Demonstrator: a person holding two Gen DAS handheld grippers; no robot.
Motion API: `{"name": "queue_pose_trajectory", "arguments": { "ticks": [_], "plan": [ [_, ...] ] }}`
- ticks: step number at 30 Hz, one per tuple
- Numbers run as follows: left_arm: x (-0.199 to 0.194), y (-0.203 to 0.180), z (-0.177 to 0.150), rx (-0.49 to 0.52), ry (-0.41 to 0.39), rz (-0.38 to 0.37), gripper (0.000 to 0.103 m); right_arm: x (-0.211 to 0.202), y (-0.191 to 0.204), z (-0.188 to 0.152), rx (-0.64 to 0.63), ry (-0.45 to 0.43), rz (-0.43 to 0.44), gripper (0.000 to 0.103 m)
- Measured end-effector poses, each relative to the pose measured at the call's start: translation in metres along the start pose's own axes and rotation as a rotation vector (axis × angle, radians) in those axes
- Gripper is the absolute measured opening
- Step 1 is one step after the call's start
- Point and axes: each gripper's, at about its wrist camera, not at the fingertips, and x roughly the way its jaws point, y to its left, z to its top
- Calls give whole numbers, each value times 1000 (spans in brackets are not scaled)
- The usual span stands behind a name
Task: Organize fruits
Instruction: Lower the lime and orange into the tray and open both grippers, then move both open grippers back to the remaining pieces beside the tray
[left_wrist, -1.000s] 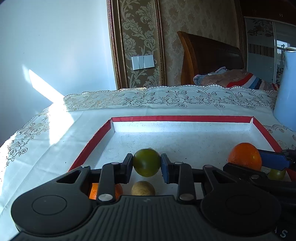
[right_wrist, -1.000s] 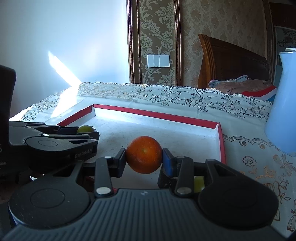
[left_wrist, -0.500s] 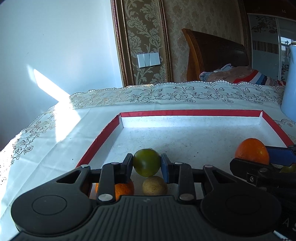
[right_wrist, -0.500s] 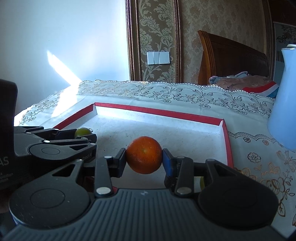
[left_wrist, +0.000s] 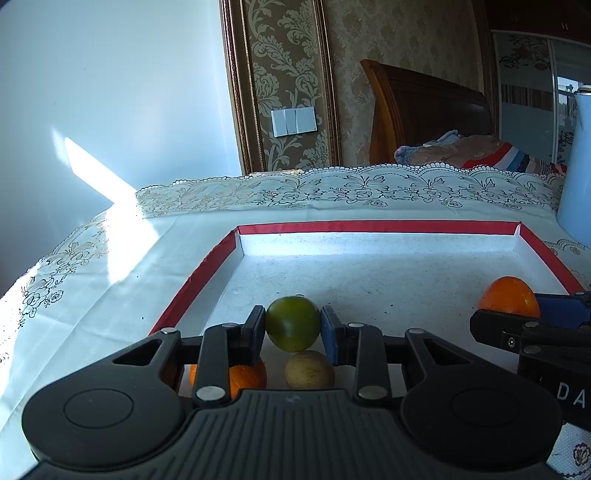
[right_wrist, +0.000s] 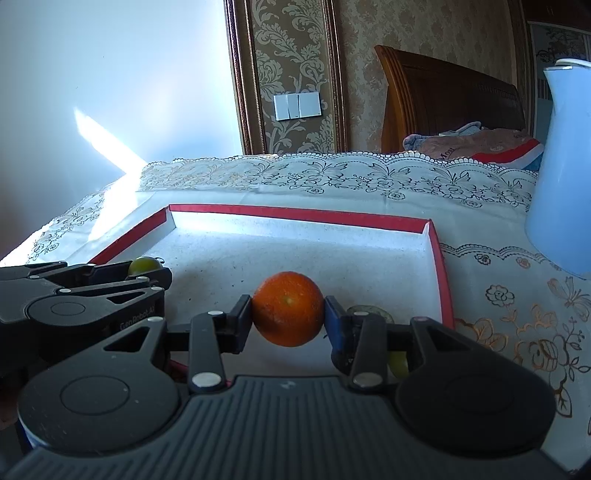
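A shallow rectangular tray (left_wrist: 376, 226) with a red rim and a speckled white floor sits on a lace-patterned white tablecloth (left_wrist: 110, 295). The left gripper (left_wrist: 293, 329) pinches a smooth round green fruit (left_wrist: 293, 328) between narrowly parted pads, above a matte tan ball-shaped fruit (left_wrist: 309, 374) (a second orange (left_wrist: 246, 376) lies beside it). The right gripper (right_wrist: 288, 319) clamps a dimpled round orange (right_wrist: 288, 309) over the tray's right side.

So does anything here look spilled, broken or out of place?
Nothing stands out. The left gripper holds a green fruit and the right gripper an orange, both over the red-rimmed tray. Another orange and a tan fruit lie inside it, intact.
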Motion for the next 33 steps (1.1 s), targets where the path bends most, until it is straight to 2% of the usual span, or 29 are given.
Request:
{"name": "queue_pose_trajectory", "arguments": {
  "ticks": [13, 16, 19, 20, 21, 24, 26, 30, 33],
  "plan": [
    [-2, -4, -1, 25, -9, 0, 31, 0, 7, -2, -43, 0, -23, 38],
    [-2, -4, -2, 25, -5, -8, 31, -1, 8, -2, -44, -5, -18, 41],
    [-1, -3, -1, 18, 10, -18, 32, -8, 8, -1, -40, -24, -8, 49],
    [-2, -2, -2, 17, 10, -19, 35, -10, 9, -1, -45, -32, -7, 51],
    [-2, -2, -1, 16, 7, -20, 45, -14, 9, -1, -46, -44, -7, 52],
    [-6, -2, -1, 16, -14, -21, 65, -25, 4, 0, -21, -74, 20, 53],
    [-8, -3, -1, 22, -28, -15, 72, -34, 0, 1, -3, -100, 14, 53],
    [-18, 3, 1, 0, -55, -21, 72, -55, -11, -1, 35, -139, 19, 53],
    [-35, 21, 5, -63, -91, -34, 72, -71, -17, -7, 47, -145, 46, 53]
  ]
}}
